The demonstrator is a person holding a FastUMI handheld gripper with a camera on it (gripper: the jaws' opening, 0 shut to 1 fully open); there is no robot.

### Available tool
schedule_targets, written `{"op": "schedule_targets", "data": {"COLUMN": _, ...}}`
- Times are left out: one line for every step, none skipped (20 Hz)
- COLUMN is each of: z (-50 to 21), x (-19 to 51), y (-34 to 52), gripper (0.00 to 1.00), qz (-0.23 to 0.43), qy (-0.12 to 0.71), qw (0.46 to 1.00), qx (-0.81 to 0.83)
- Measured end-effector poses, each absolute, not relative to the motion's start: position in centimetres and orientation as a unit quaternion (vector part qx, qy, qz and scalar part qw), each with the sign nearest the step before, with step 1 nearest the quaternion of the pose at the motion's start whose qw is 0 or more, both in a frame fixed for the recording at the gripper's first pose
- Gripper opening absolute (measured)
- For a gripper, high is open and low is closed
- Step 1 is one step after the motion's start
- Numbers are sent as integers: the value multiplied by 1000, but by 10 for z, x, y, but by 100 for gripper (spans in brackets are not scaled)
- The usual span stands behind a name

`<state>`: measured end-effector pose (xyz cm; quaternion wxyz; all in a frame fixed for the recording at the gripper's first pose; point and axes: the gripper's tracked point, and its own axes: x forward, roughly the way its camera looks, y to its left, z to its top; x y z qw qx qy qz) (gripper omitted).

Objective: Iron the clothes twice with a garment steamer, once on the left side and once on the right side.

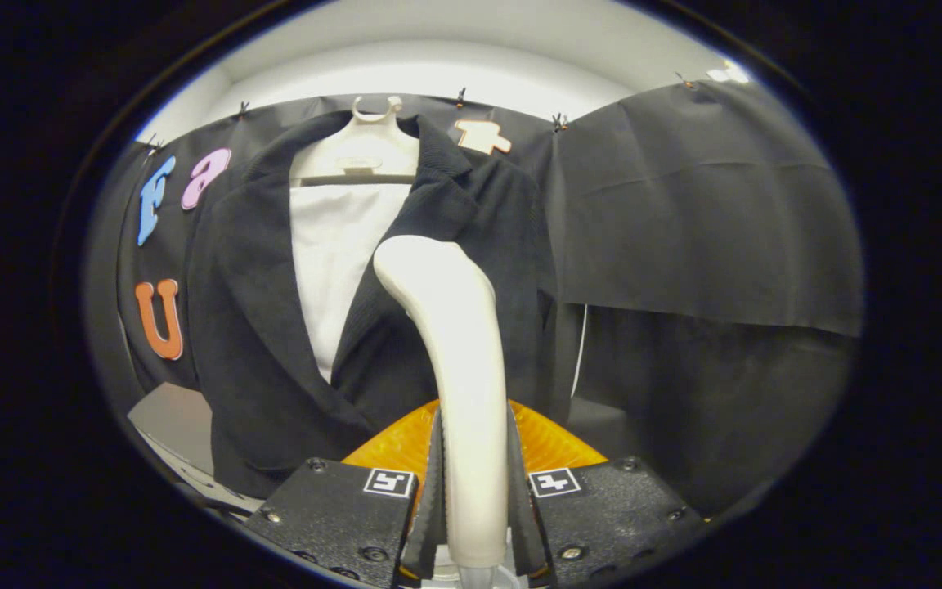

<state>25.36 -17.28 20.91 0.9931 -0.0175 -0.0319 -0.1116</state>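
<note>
A white garment steamer [459, 360] stands upright between my two fingers, and my gripper [475, 499] is shut on its handle. Its rounded head rests against or just in front of the right front panel of a black jacket [250, 327]. The jacket hangs on a white hanger [361, 151] against the booth wall, open down the middle over a white inner layer [336, 262]. The steamer hides part of the jacket's right lapel and lower front.
Black cloth [700, 213] covers the wall to the right of the jacket. A thin white cord [579, 352] hangs down beside the jacket's right edge. A grey surface [172, 417] shows low at the left, under the jacket's hem.
</note>
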Motion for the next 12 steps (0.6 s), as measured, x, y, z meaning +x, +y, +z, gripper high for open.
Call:
{"op": "schedule_targets", "data": {"z": 204, "x": 254, "y": -172, "gripper": 38, "qz": -113, "qy": -30, "qw": 993, "qx": -22}}
{"op": "schedule_targets", "data": {"z": 197, "x": 252, "y": -171, "gripper": 38, "qz": -112, "qy": -28, "qw": 993, "qx": -26}}
{"op": "schedule_targets", "data": {"z": 191, "x": 251, "y": -170, "gripper": 38, "qz": -113, "qy": -24, "qw": 993, "qx": -28}}
{"op": "schedule_targets", "data": {"z": 184, "x": 251, "y": -169, "gripper": 38, "qz": -115, "qy": -19, "qw": 993, "qx": -29}}
{"op": "schedule_targets", "data": {"z": 176, "x": 252, "y": -169, "gripper": 38, "qz": -116, "qy": -14, "qw": 993, "qx": -30}}
{"op": "schedule_targets", "data": {"z": 169, "x": 252, "y": -168, "gripper": 38, "qz": -117, "qy": -8, "qw": 993, "qx": -29}}
{"op": "schedule_targets", "data": {"z": 163, "x": 252, "y": -167, "gripper": 38, "qz": -118, "qy": -4, "qw": 993, "qx": -28}}
{"op": "schedule_targets", "data": {"z": 156, "x": 252, "y": -167, "gripper": 38, "qz": -120, "qy": 1, "qw": 992, "qx": -28}}
{"op": "schedule_targets", "data": {"z": 149, "x": 252, "y": -166, "gripper": 38, "qz": -122, "qy": 5, "qw": 992, "qx": -30}}
{"op": "schedule_targets", "data": {"z": 143, "x": 253, "y": -165, "gripper": 38, "qz": -124, "qy": 8, "qw": 992, "qx": -30}}
{"op": "schedule_targets", "data": {"z": 134, "x": 252, "y": -164, "gripper": 38, "qz": -127, "qy": 13, "qw": 991, "qx": -30}}
{"op": "schedule_targets", "data": {"z": 126, "x": 252, "y": -162, "gripper": 38, "qz": -130, "qy": 20, "qw": 991, "qx": -32}}
